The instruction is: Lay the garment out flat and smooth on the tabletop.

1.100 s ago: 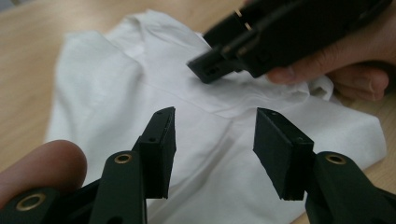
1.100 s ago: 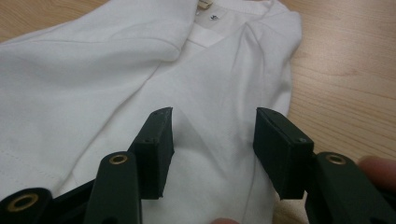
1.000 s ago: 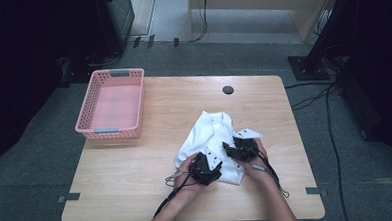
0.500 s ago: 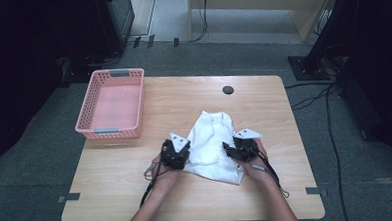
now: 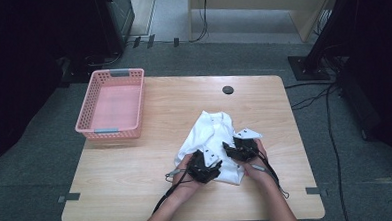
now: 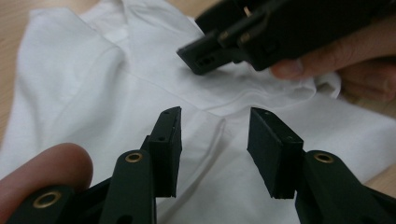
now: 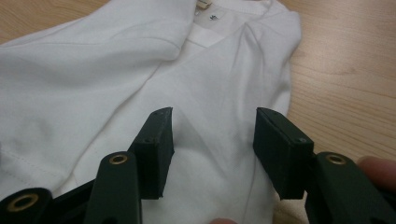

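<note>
Grey carpet surrounds one light wooden table (image 5: pixel 136 173), with black cables trailing across the floor on the far and right sides. One pink plastic lattice basket (image 5: pixel 111 105), with nothing seen inside it, stands at the table's far left corner, and one small round black disc (image 5: pixel 227 89) lies near the far edge, well apart from the basket.

One crumpled white cotton shirt (image 5: pixel 212 135) lies right of the table's middle, towards the near side, its collar and a small neck label pointing to the far edge. Two black two-jaw grippers work over its near edge, one in each of the person's two hands.

Over the shirt's near-left corner sits the left gripper (image 6: pixel 214 147); its jaws have just been opening and now stand apart above a seam, with cloth beneath them but no pad pressing on it. Just beside it, at the shirt's near-right part, the right gripper (image 7: pixel 212 149) holds its two jaws spread, with flat white fabric below the gap and nothing pinched. In the left gripper view, the right gripper's jaw tip rests close over a fold of the shirt.
</note>
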A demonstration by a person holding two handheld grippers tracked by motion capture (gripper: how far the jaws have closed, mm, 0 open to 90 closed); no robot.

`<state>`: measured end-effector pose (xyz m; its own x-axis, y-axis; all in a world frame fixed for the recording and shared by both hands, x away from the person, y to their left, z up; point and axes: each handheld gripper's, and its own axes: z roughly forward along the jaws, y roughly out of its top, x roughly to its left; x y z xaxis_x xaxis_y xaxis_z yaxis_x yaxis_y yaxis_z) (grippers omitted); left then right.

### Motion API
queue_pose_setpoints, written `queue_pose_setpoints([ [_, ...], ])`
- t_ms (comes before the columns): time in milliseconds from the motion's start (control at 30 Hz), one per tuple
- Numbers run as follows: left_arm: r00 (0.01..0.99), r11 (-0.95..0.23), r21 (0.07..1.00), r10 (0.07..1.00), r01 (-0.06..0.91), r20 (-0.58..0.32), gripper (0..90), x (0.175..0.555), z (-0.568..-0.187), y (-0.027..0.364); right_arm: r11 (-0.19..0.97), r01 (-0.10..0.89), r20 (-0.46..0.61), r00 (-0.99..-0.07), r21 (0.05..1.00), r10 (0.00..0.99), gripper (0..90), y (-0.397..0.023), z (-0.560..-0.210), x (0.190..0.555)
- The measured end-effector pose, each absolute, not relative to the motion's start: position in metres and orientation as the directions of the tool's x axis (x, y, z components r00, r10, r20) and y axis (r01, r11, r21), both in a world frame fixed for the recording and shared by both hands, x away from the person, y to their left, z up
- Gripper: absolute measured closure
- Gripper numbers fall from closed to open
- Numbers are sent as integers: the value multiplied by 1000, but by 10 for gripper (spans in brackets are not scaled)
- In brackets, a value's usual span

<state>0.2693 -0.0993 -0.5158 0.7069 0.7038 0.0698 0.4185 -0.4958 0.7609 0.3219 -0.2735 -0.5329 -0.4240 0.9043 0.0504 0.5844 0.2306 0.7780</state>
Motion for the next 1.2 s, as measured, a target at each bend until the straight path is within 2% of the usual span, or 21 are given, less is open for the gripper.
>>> queue_pose_setpoints([
  [67, 685, -485, 761, 724, 431, 74, 700, 271, -518, -100, 229, 584, 51, -423, 779, 905, 484, -274, -533, 322],
  [133, 672, -444, 761, 740, 473, 14, 844, 280, -519, -91, 229, 583, 50, -422, 779, 905, 484, -274, -533, 321],
  [167, 677, -435, 762, 736, 479, -4, 897, 282, -518, -87, 229, 584, 50, -421, 779, 906, 484, -274, -533, 321],
  [200, 683, -442, 763, 731, 473, 0, 900, 283, -516, -83, 230, 582, 49, -423, 780, 905, 484, -274, -533, 322],
  [333, 663, -415, 782, 749, 465, 3, 900, 288, -508, -63, 229, 583, 50, -422, 779, 905, 484, -274, -533, 322],
  [600, 524, -270, 813, 850, 516, -49, 900, 315, -491, 2, 231, 583, 47, -423, 779, 905, 484, -274, -533, 321],
  [800, 395, -177, 815, 916, 552, -68, 900, 336, -484, 51, 230, 583, 50, -423, 779, 905, 484, -274, -533, 321],
  [867, 321, -131, 816, 945, 563, -69, 900, 341, -484, 64, 230, 583, 49, -423, 779, 905, 484, -274, -533, 321],
  [900, 281, -106, 821, 957, 561, -69, 886, 343, -484, 68, 230, 583, 49, -423, 779, 905, 484, -274, -533, 321],
  [1000, 224, -64, 834, 972, 548, -73, 704, 343, -480, 77, 231, 583, 49, -423, 779, 905, 484, -274, -533, 321],
  [1200, 307, -123, 841, 950, 527, -53, 575, 337, -484, 59, 231, 583, 48, -423, 779, 905, 484, -274, -533, 321],
])
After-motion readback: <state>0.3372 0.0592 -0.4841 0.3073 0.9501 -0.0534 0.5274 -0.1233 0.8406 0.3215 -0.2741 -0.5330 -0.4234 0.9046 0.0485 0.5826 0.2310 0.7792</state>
